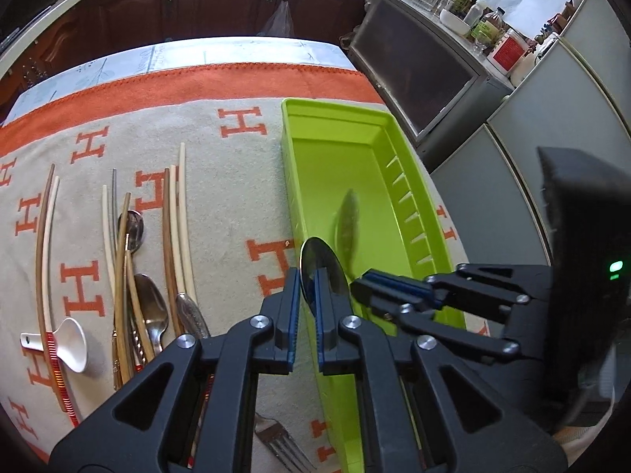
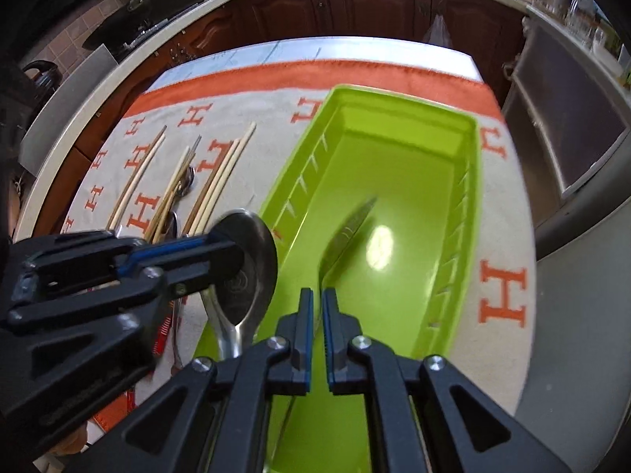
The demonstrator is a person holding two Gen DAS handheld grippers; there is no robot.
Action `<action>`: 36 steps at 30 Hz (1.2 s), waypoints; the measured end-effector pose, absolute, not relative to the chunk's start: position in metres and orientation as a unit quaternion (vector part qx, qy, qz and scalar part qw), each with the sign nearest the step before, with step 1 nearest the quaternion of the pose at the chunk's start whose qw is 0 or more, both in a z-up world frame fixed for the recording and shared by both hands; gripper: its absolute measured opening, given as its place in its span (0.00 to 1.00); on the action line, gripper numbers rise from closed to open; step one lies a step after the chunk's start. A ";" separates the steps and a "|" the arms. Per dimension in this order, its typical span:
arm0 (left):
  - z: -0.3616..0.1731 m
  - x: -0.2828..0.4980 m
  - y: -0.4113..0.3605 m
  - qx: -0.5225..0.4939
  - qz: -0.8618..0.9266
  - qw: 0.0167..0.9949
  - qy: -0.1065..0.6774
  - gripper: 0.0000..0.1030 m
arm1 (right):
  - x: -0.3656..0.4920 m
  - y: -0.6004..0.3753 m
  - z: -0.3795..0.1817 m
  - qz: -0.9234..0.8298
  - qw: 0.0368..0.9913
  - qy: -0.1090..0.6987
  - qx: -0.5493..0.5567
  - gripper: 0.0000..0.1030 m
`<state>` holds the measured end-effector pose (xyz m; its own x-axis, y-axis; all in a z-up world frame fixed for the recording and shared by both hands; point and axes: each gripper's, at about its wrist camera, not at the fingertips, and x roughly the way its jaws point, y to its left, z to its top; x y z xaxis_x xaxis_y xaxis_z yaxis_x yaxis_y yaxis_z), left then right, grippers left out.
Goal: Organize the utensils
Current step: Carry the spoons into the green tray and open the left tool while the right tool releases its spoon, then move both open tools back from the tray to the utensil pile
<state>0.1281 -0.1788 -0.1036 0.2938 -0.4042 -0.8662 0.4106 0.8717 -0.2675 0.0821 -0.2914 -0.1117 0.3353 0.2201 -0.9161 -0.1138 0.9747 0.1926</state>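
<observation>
While my left gripper (image 1: 303, 307) is clamped on the bowl of a polished steel spoon (image 1: 321, 272), I judge the grip a poor one: smooth curved metal is slippery, stiff and light, so it may pivot between the blue pads (image 1: 292, 315). The narrower handle would be the safer place to hold. From the right wrist view, that spoon's handle hangs down toward six o'clock, just over the near left rim of the long lime-green plastic tray (image 2: 469, 213).

My right gripper (image 2: 318, 311) is nearly closed, jaws a sliver apart; a blurred, thin metal utensil (image 2: 347, 228) runs out from them toward one o'clock over the tray floor. Whether the pads actually pinch it I cannot tell.

Both tools sit side by side, angled forward and down over the tray's near end.

Farther off, at nine to ten o'clock, wooden and pale chopsticks (image 1: 173, 228), steel spoons (image 1: 152, 307) and a white ceramic soup spoon (image 1: 71, 345) lie unsorted on the grey blanket with orange letters (image 1: 236, 205).
</observation>
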 end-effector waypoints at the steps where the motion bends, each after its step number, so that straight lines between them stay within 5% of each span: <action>1: -0.103 0.128 -0.177 0.004 -0.253 0.803 0.539 0.11 | 0.083 -0.290 -0.115 0.099 0.814 0.570 0.049 0.12; 4: -0.100 0.127 -0.170 -0.001 -0.250 0.801 0.544 0.30 | 0.084 -0.287 -0.121 0.095 0.813 0.571 0.066 0.15; 7: -0.094 0.124 -0.159 -0.012 -0.246 0.803 0.542 0.40 | 0.084 -0.286 -0.122 0.091 0.814 0.568 0.080 0.18; 19: -0.064 0.115 -0.096 -0.003 -0.167 0.842 0.513 0.41 | 0.074 -0.296 -0.103 0.002 0.842 0.531 0.098 0.32; 36: -0.066 0.109 -0.044 -0.026 -0.122 0.850 0.512 0.41 | 0.078 -0.260 -0.117 -0.010 0.828 0.559 0.037 0.32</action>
